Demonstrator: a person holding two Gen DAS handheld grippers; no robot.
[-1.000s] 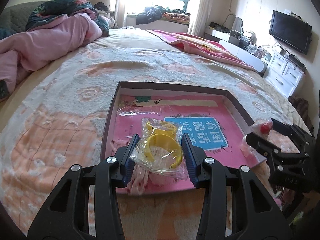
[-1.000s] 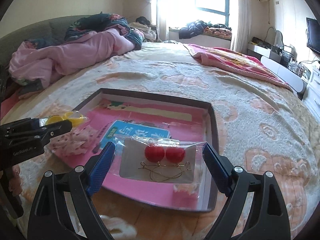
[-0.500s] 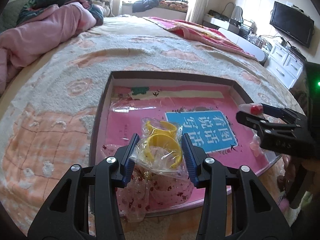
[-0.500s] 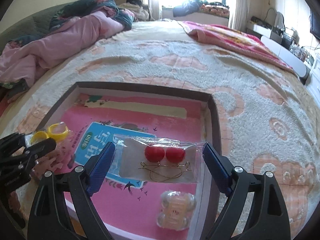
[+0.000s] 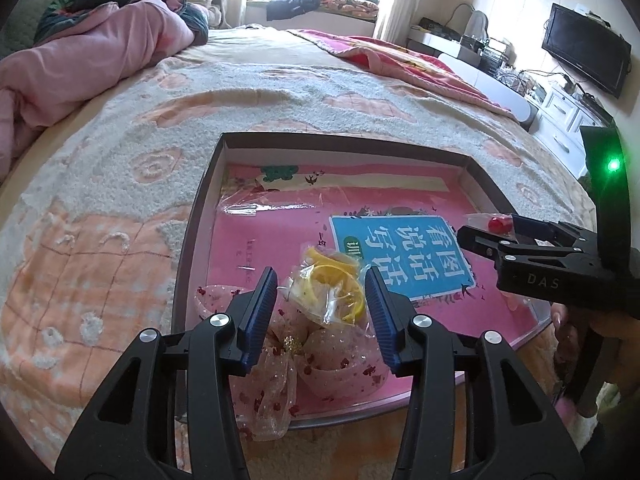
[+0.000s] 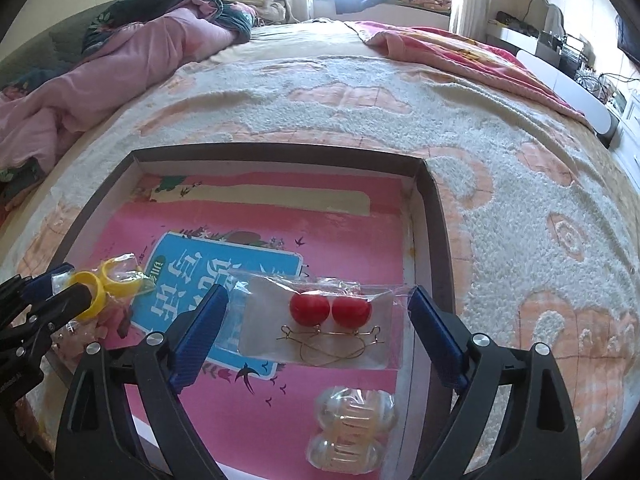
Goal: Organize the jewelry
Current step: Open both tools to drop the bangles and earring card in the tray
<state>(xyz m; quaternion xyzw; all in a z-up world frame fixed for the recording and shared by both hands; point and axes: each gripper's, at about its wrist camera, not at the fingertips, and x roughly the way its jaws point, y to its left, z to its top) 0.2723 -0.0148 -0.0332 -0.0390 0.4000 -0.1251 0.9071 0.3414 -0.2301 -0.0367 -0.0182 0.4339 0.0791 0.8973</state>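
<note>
Your left tool has its ribbed blue pads spread slightly wider than the crinkled clear bag of yellow rings between them; the bag touches the right pad, and a gap shows at the left one, so I cannot tell whether it is gripped or just resting there. Directly under it, at 6 o'clock, lies a sheer pink pouch speckled with red, soft and rumpled, partly spilling over the near rim of the tray.

Your right tool stands wide, its pads touching the two ends of a flat clear packet of earrings: two glossy red balls on thin gold wire hooks. Whether the pads pinch the packet is unclear. At 6 o'clock from it sits a lumpy transparent plastic case, hidden in the left view behind your right tool's black body.

Both tools hover over the shallow dark-rimmed tray, lined with a smooth pink book cover carrying a blue label. The tray rests on the bed, covered by a nubby cream and peach blanket. Only the left view shows the television at 2 o'clock.
</note>
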